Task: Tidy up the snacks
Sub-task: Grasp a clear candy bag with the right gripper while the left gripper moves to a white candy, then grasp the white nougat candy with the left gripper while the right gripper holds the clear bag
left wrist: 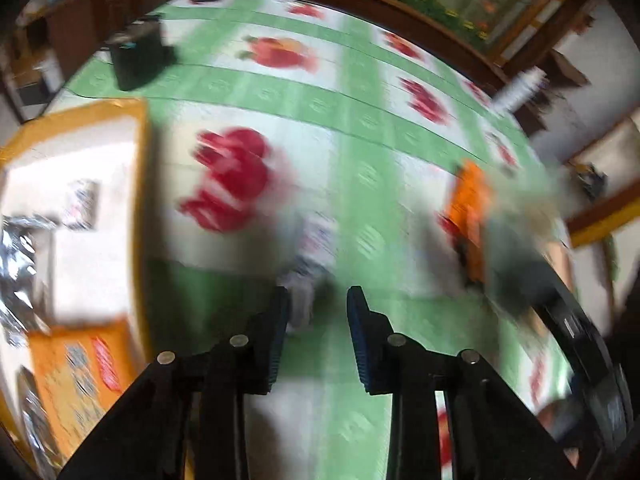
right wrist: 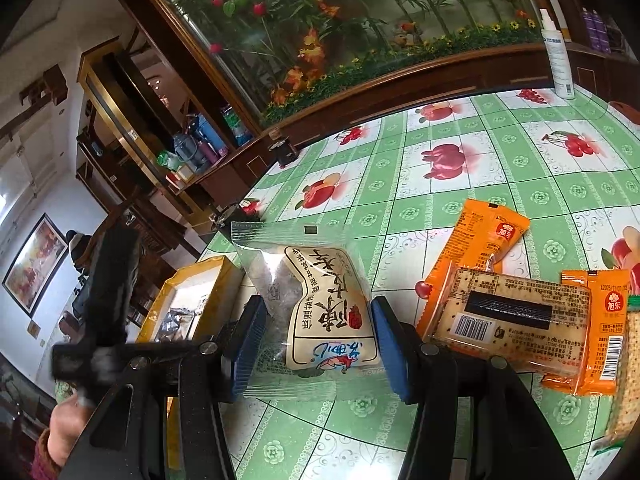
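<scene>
Your right hand-held gripper (right wrist: 318,338) has its jaws about half open around a clear snack packet (right wrist: 308,300) with a white label, and the blue pads stand at its sides; you cannot tell whether they press it. Just beside it lie a pale cracker pack (right wrist: 512,316) and orange packets (right wrist: 484,240) on the green fruit-print table (right wrist: 460,184). Near the table's left edge sits the yellow-rimmed box (right wrist: 200,280) with wrappers inside. Your left hand-held gripper (left wrist: 318,308) shows a narrow gap, with a small blurred packet (left wrist: 308,276) at the tips; grip unclear. A spray bottle (right wrist: 556,48) stands at the far edge.
</scene>
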The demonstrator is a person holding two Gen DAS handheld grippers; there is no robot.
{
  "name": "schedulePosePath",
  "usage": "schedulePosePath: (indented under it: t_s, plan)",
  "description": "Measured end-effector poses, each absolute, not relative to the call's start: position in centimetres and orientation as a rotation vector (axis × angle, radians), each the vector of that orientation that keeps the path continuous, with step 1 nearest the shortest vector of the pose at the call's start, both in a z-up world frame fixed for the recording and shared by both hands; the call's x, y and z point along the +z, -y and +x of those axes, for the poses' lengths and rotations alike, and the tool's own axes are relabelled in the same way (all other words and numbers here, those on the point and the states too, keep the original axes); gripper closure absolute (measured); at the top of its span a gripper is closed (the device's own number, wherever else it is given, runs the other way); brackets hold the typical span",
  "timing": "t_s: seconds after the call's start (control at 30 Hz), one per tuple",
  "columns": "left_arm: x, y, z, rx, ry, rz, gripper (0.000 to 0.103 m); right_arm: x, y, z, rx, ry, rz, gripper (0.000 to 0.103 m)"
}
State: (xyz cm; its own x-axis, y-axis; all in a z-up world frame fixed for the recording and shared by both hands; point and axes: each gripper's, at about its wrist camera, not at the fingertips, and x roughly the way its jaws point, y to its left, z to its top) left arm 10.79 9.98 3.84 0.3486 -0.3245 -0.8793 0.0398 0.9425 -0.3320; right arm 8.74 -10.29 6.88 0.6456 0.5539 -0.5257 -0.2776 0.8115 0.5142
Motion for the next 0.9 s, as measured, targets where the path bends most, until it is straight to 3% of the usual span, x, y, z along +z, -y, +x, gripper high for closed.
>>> schedulePosePath:
  t_s: [0.07,0.13,0.17,0.4,0.57,0.6,0.63,0.9]
  plan:
    - [4.3,-9.4,9.8,-0.258,-1.186,-0.238,0.072,6.9,10.2,8.7,0.489,-0.725,0.410,0.044]
    - [4.8,-9.2,9.3,-0.228,-1.154,-0.198,0.057,7.0,10.3,8.7,0.491,-0.720,0.406,0.044]
    - [4.8,-9.2,9.4,-0.212,-1.145,-0.185,0.055,7.1,10.3,8.6,0.490,-0.719,0.405,0.044]
    - [3.5,-8.5,9.8,-0.173,-1.136,-0.150,0.055,7.1,10.5,8.6,0.484,-0.715,0.412,0.044]
    - [2.1,-7.7,9.7,-0.161,-1.115,-0.146,0.068,7.1,10.4,8.5,0.482,-0.711,0.399,0.044]
    - [2.2,-7.6,9.4,-0.151,-1.084,-0.144,0.072,7.1,10.3,8.5,0.482,-0.712,0.395,0.044]
    - [2.2,-7.5,9.3,-0.145,-1.072,-0.137,0.085,7.1,10.2,8.6,0.481,-0.713,0.392,0.044]
    - [3.1,-6.8,7.2,-0.141,-0.868,-0.129,0.085,7.1,9.3,8.5,0.467,-0.712,0.351,0.044]
